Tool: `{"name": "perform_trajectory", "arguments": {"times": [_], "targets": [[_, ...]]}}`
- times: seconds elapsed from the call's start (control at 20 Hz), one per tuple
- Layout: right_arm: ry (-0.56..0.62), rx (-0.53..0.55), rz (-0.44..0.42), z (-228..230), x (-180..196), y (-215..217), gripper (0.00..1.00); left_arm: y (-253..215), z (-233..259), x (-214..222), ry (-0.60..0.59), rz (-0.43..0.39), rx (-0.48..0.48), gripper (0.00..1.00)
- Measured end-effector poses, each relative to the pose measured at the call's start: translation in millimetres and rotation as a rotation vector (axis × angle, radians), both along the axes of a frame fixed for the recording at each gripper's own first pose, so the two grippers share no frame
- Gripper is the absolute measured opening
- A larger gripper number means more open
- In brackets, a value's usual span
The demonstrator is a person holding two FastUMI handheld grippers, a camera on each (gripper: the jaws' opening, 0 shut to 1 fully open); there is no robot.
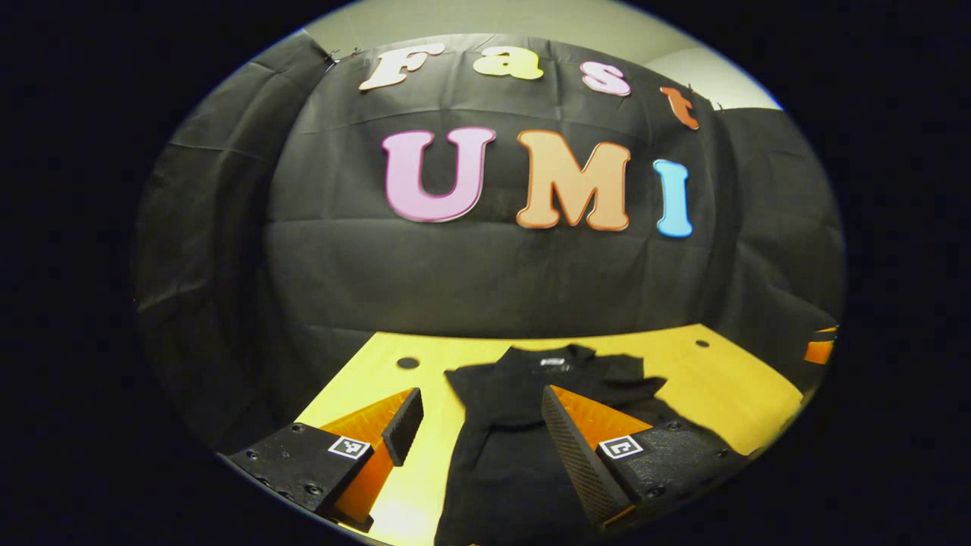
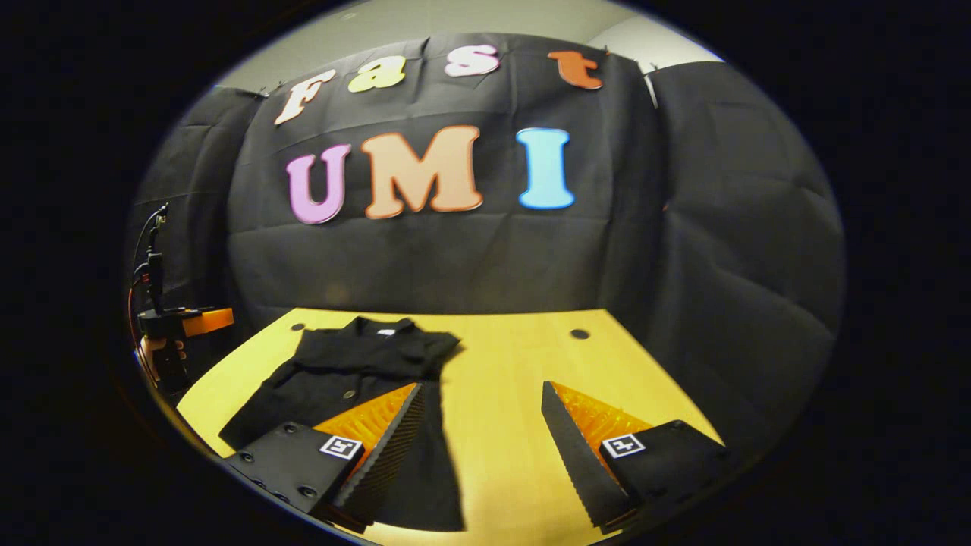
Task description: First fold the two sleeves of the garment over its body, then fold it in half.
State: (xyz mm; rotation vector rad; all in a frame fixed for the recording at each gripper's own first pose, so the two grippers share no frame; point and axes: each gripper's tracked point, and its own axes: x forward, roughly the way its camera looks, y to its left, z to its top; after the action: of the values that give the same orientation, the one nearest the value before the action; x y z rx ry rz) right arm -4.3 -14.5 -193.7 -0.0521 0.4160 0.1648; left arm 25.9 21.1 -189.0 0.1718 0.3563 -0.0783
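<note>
A black collared garment (image 1: 516,425) lies flat on the yellow table (image 1: 728,387), its collar toward the back wall. In the left gripper view my left gripper (image 1: 480,394) hangs open just above the garment's near part; one finger is over the cloth, the other over bare table to its left. In the right gripper view the garment (image 2: 356,371) lies left of centre. My right gripper (image 2: 481,388) is open above its right edge and holds nothing. A flap of cloth lies doubled over at the right shoulder (image 2: 432,345).
The table (image 2: 516,356) has small round holes (image 2: 580,334) near its far edge. Black cloth walls close in behind and beside it. In the right gripper view the left gripper (image 2: 182,322) shows at the far left, held by a hand (image 2: 155,353).
</note>
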Motion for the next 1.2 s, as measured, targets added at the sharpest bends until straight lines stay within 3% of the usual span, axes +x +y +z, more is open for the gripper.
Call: {"name": "perform_trajectory", "arguments": {"times": [0.3,0.55,0.85,1.05,1.2], "targets": [[0.169,-0.030,0.116,-65.0,-28.7,31.7,0.99,34.1,-48.4,-91.4,0.155,0.093,0.025,0.94],[0.314,-0.059,0.138,-107.7,-53.1,36.4,1.00,31.1,-109.8,-140.4,0.373,0.082,0.038,0.95],[0.488,-0.130,0.140,-164.2,-77.0,29.3,0.99,32.1,-162.4,-176.8,0.574,0.121,0.008,0.96],[0.539,-0.171,0.131,-186.0,-87.4,22.2,1.00,42.9,-178.8,-183.2,0.619,0.158,0.004,0.95],[0.586,-0.180,0.136,-200.2,-97.7,19.6,1.00,46.0,-182.2,-189.1,0.631,0.127,0.053,0.93]]}}
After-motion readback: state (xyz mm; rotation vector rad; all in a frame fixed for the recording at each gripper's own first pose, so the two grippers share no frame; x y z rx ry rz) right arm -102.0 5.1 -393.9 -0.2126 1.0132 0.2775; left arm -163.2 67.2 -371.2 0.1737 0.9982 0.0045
